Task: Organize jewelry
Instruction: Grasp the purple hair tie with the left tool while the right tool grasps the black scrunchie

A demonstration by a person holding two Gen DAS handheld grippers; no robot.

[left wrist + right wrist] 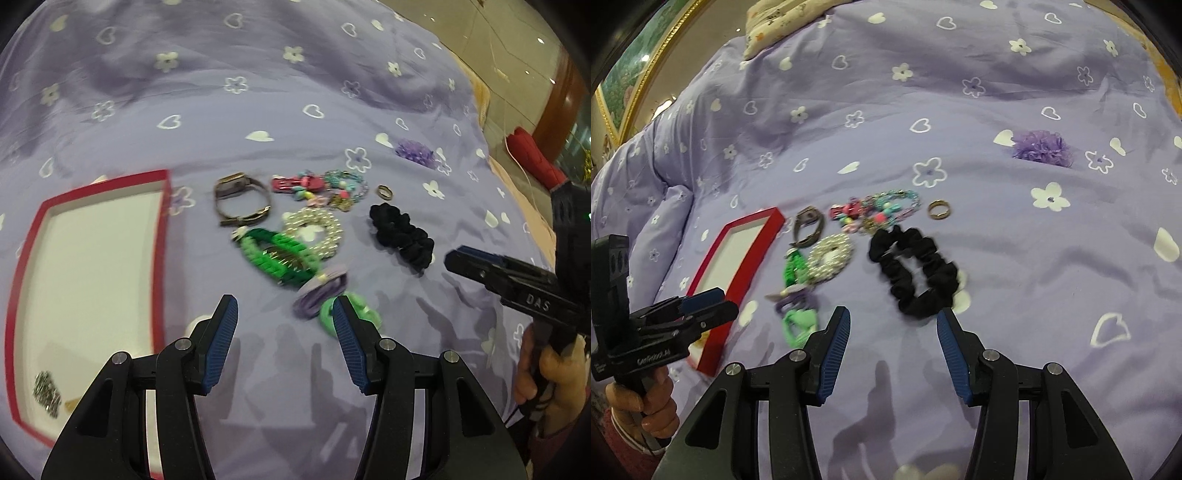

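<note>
Purple cloth with white hearts and flowers covers the bed (295, 110), and the jewelry lies on it in a small heap. A red box (162, 258) with a white inside sits to the left of the heap, and something small and sparkly, too blurry to name, is already in its near corner. The left tool (284, 343) has its two blue fingers wide apart, holding nothing, with a light green hair tie (364, 310) just in front of it. The right tool (894, 350) is open too, and empty, with the black scrunchie (916, 277) right before it. The scrunchie looks soft and light, so it should squash when pinched; one side of its puffy ring seems the best spot to grab. The pearl bracelet (321, 229) is probably smooth and slippery, and it rests partly on the green woven bracelet (273, 254), so lifting one may drag the other. The watch (240, 199) looks stiffer, and its band is a good hold. The little ring (384, 192) lies apart and flat, so it may be hard to pick up.
</note>
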